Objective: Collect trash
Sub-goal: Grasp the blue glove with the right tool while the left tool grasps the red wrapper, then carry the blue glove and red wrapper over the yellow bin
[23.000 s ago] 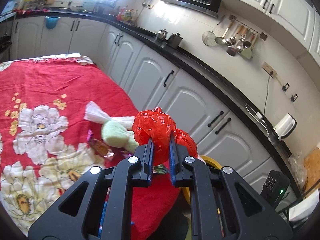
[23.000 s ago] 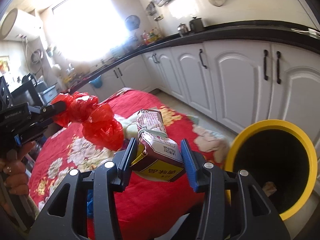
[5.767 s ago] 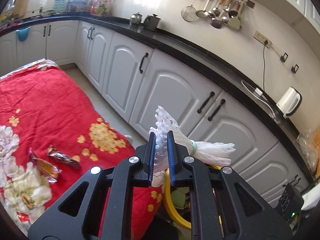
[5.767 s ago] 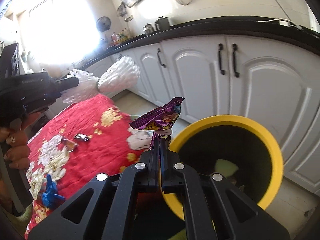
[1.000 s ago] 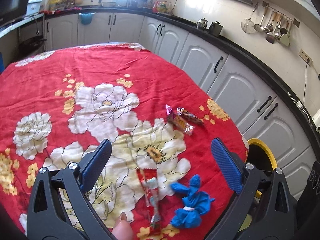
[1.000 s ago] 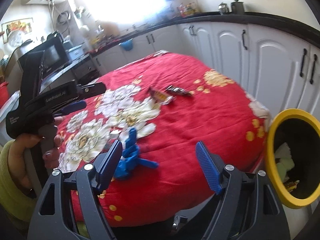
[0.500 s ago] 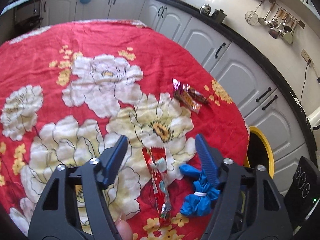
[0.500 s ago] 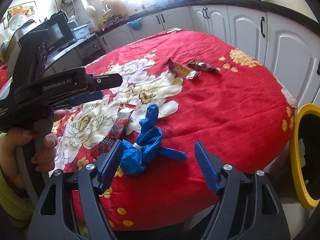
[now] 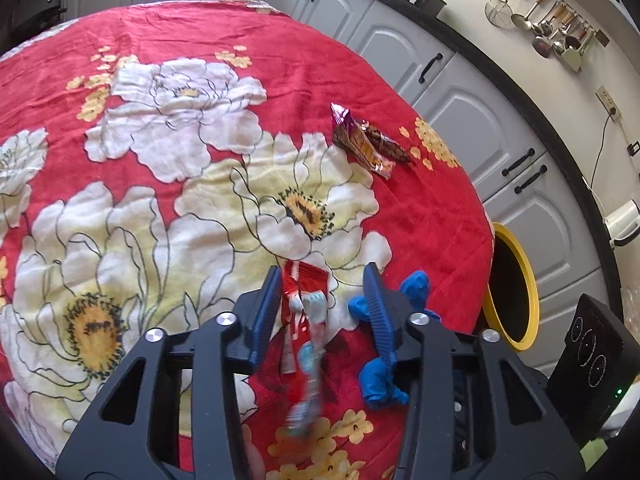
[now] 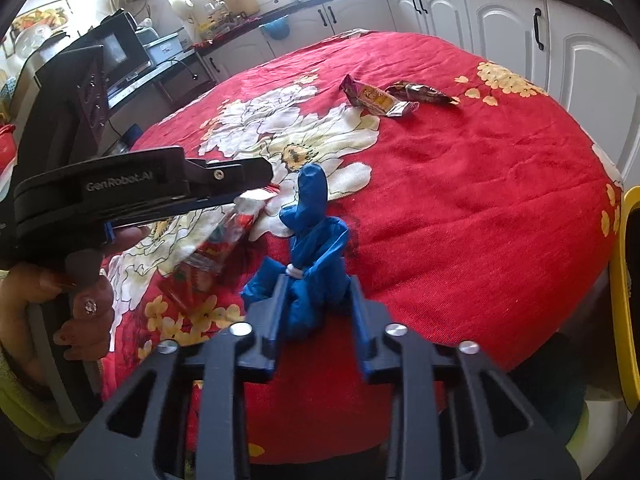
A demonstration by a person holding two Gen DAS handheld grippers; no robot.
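in the left wrist view the left gripper (image 9: 322,308) hangs over a red wrapper (image 9: 303,320) on the red flowered tablecloth (image 9: 168,92), jaws closing with the wrapper between them but not yet pinched; its long axis runs along the fingers, toward the camera. a blue bag (image 9: 380,376) lies just right of it. in the right wrist view the right gripper (image 10: 316,316) is closing around that blue bag (image 10: 312,248), pads not clearly pressing; the yellow bin (image 10: 624,292) stands at the far right.

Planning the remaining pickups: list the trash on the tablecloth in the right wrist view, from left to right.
Red wrapper → blue bag → orange-and-purple wrapper → dark brown wrapper.
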